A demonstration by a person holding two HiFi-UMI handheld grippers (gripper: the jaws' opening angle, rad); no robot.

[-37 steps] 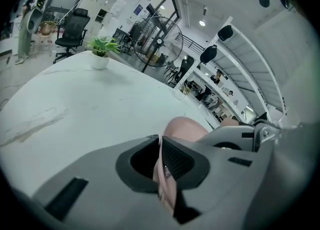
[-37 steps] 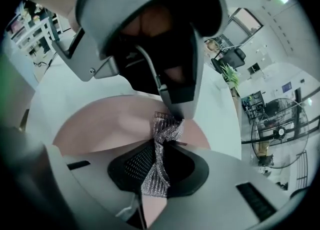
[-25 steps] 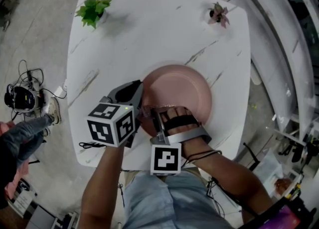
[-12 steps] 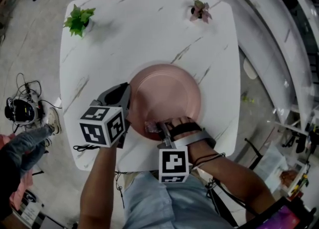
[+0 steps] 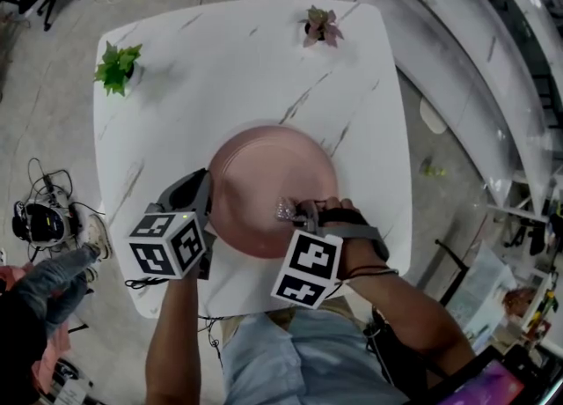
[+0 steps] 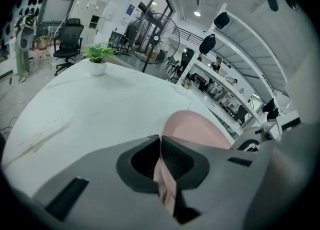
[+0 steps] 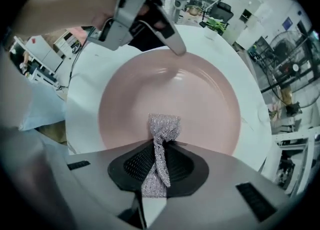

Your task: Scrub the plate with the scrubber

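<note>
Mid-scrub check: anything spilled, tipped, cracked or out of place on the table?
Nothing stands out. The plate lies flat on the table, well inside its edge. The left gripper is clamped on its rim, and the right gripper holds the scrubber on it. No spills or damage show.

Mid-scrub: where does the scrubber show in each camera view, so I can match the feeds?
Head view: the scrubber sits on the lower right part of the plate.
Left gripper view: not in it.
Right gripper view: low centre, pinched in the right tongs.
Shared landmark: the pink plate, seen in all three views.
</note>
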